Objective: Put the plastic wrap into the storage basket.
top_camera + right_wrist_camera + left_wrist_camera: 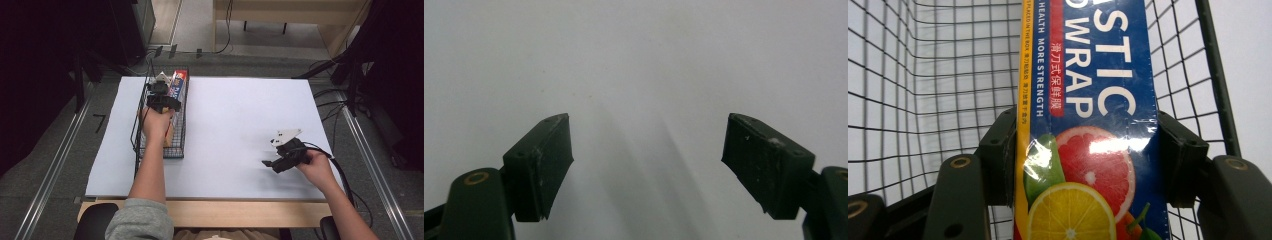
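I see the desk [240,145] w/ a white sheet on top; a wire basket [142,145] sits at its left side. Inside the basket, my left hand-held gripper [1083,155] is clamped on a plastic wrap box [1088,125]. Right hand-held gripper [646,165] has jaws spread wide, nothing btwn them, over bare sheet.

A long blue box of plastic wrap [1088,125] lies inside a black wire basket [142,130] at the left of the white tabletop [235,125]. Its printed face shows white lettering reading "WRAP", a yellow stripe along one edge, and pictures of a cut grapefruit, an orange and green leaves. The box runs lengthwise along the basket, against its right wall. The left gripper [1083,150] clamps the box across its width.
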`<state>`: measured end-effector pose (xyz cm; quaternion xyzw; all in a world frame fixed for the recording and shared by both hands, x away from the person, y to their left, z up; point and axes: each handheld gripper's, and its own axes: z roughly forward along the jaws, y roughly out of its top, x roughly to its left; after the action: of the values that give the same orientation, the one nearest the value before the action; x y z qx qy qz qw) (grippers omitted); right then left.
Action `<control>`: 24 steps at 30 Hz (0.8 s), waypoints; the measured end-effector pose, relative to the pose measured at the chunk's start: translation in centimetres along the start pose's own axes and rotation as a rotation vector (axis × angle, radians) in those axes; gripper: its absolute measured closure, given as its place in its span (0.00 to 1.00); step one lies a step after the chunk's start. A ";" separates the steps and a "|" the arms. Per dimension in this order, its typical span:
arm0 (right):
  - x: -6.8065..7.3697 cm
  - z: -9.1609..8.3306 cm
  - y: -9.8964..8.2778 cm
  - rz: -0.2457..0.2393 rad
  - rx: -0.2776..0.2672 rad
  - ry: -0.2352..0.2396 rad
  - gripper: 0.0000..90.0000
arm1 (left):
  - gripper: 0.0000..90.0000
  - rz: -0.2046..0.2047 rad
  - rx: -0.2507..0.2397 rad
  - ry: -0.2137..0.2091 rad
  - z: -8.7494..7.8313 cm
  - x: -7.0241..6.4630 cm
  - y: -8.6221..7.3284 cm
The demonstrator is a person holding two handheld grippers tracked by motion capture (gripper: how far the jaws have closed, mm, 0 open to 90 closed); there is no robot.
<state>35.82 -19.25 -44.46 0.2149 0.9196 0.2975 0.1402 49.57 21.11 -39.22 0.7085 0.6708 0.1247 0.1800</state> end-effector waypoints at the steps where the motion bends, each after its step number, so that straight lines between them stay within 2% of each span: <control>1: 0.0 0.0 0.0 0.003 0.000 -0.001 0.23 | 0.43 0.003 0.006 -0.001 0.1 -0.1 0.0; 7: 0.0 0.0 0.1 0.005 -0.001 -0.003 0.23 | 0.42 -0.001 0.031 -0.027 0.8 -0.1 -0.5; 10: 0.0 -0.1 0.1 -0.001 -0.004 -0.002 0.23 | 0.41 -0.007 0.045 -0.054 1.0 -0.1 -0.6; 12: 0.0 0.0 0.1 -0.002 -0.005 -0.003 0.23 | 0.40 0.004 0.043 -0.056 1.0 -0.2 -0.7; 19: 0.1 -0.2 0.0 -0.003 -0.003 -0.006 0.23 | 0.39 0.011 0.022 -0.090 -0.1 0.0 -0.6; 22: 0.1 -0.2 0.0 0.002 -0.011 -0.002 0.23 | 0.37 0.051 0.012 -0.063 -1.2 -0.3 -0.5; 24: 0.0 -0.3 0.0 0.005 -0.015 0.000 0.23 | 0.36 0.065 0.005 -0.067 -1.9 -0.3 -0.5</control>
<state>35.67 -19.42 -44.25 0.2159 0.9168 0.3049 0.1411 48.31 20.95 -37.66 0.7342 0.6413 0.1053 0.1965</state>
